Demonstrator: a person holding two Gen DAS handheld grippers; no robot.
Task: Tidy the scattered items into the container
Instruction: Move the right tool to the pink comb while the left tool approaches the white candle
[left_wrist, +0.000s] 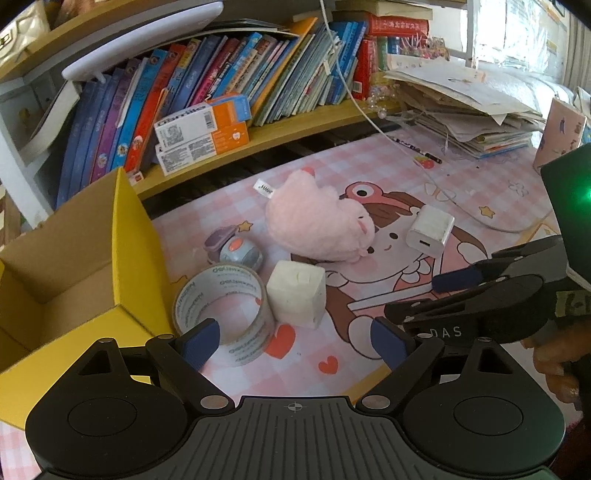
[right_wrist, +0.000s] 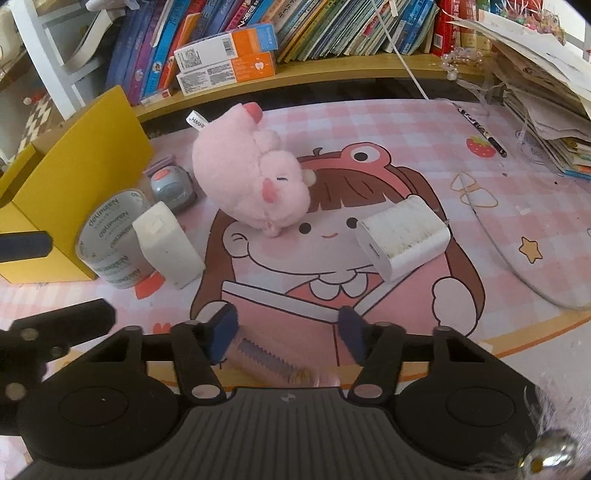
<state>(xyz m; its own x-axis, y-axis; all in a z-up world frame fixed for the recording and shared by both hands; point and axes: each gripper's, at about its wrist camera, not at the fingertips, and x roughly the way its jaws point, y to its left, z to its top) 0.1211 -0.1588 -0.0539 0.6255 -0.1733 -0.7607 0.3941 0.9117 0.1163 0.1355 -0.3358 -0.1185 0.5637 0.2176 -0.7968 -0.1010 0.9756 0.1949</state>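
A yellow cardboard box (left_wrist: 122, 236) stands open at the left; it also shows in the right wrist view (right_wrist: 74, 184). Beside it lie a tape roll (left_wrist: 221, 314) (right_wrist: 110, 243), a white cube (left_wrist: 295, 295) (right_wrist: 166, 243), a small grey toy (left_wrist: 240, 251) (right_wrist: 171, 184), a pink plush (left_wrist: 317, 221) (right_wrist: 251, 181) and a white charger block (left_wrist: 430, 230) (right_wrist: 402, 236). My left gripper (left_wrist: 295, 343) is open just in front of the tape roll and cube. My right gripper (right_wrist: 288, 332) is open and empty, short of the plush and charger; it also shows in the left wrist view (left_wrist: 424, 295).
A pink cartoon desk mat (right_wrist: 369, 122) covers the desk. A low shelf of books (left_wrist: 221, 74) and two toothpaste boxes (left_wrist: 203, 133) run along the back. A paper stack (left_wrist: 461, 107) sits at the back right. A white cable (left_wrist: 480, 218) and a pen (right_wrist: 480, 129) lie on the mat.
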